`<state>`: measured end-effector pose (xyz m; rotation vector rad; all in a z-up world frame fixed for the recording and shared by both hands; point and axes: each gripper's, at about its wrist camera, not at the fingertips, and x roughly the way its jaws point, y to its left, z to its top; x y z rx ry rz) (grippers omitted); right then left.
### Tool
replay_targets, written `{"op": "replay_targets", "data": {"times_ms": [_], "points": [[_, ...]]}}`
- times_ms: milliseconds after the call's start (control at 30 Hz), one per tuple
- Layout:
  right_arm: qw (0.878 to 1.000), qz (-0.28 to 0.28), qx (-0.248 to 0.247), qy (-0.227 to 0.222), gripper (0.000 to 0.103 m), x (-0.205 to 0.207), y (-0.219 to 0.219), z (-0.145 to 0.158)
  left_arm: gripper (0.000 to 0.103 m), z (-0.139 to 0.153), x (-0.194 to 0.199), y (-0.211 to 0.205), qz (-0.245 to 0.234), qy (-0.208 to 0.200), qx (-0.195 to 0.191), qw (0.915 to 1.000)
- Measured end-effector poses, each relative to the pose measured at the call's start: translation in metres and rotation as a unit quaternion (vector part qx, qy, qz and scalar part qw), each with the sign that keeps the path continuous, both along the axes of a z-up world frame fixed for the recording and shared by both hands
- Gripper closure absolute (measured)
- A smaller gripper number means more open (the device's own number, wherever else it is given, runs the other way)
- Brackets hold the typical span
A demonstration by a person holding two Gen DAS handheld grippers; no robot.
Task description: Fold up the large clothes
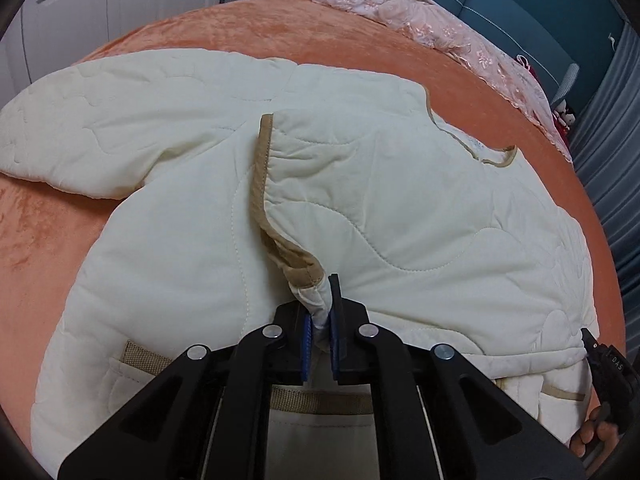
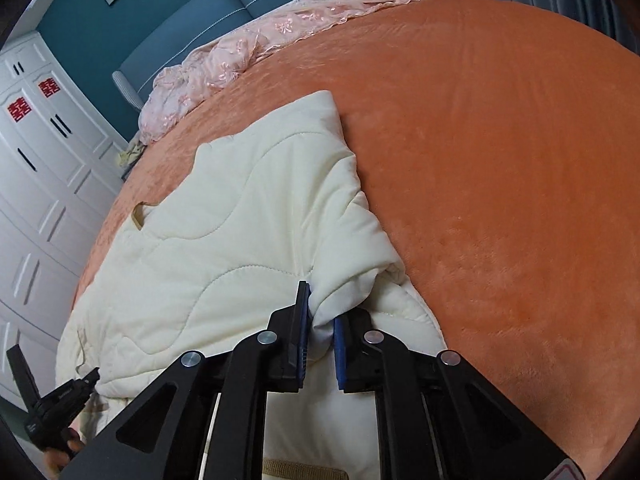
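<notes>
A cream quilted jacket (image 1: 360,200) with tan trim lies spread on the orange bed; it also shows in the right wrist view (image 2: 240,240). My left gripper (image 1: 320,320) is shut on the jacket's front edge near the tan placket (image 1: 260,184), at the lower hem. My right gripper (image 2: 320,320) is shut on a fold of the jacket's right side, where a sleeve (image 2: 320,152) lies folded over the body. The other sleeve (image 1: 100,132) stretches out to the left. The right gripper shows at the left view's right edge (image 1: 600,360), the left gripper at the right view's lower left (image 2: 60,400).
The orange bedspread (image 2: 500,160) extends wide to the right of the jacket. A pink lace cover (image 1: 420,20) is bunched at the bed's far side by the teal headboard (image 2: 240,0). White wardrobe doors (image 2: 40,160) stand beside the bed.
</notes>
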<state>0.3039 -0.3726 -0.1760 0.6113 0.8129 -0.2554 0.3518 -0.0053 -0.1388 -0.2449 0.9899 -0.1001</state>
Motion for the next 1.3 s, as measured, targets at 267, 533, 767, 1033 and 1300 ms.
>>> {"op": "replay_targets", "data": {"times_ms": [267,533,767,1033,1300], "points": [[0.999,-0.012,-0.029,0.019,0.08,-0.011,0.004,0.017,0.084,0.007,-0.011,-0.003,0.0,-0.024,0.031,0.9992],[0.987,0.08,-0.136,-0.021,0.077,-0.006,0.09,0.082,0.067,0.078,-0.026,-0.007,-0.002,-0.075,0.046,0.9961],[0.974,0.17,-0.149,0.023,0.085,0.039,0.167,0.033,0.067,0.034,-0.007,-0.064,-0.057,-0.03,0.068,0.9956],[0.973,0.168,-0.157,0.023,0.086,0.037,0.172,0.005,0.065,0.001,-0.014,-0.078,-0.062,-0.057,0.1,0.9915],[0.969,0.163,-0.186,0.012,0.086,0.034,0.179,0.002,0.062,-0.004,-0.021,-0.086,-0.057,-0.092,0.126,0.9861]]}}
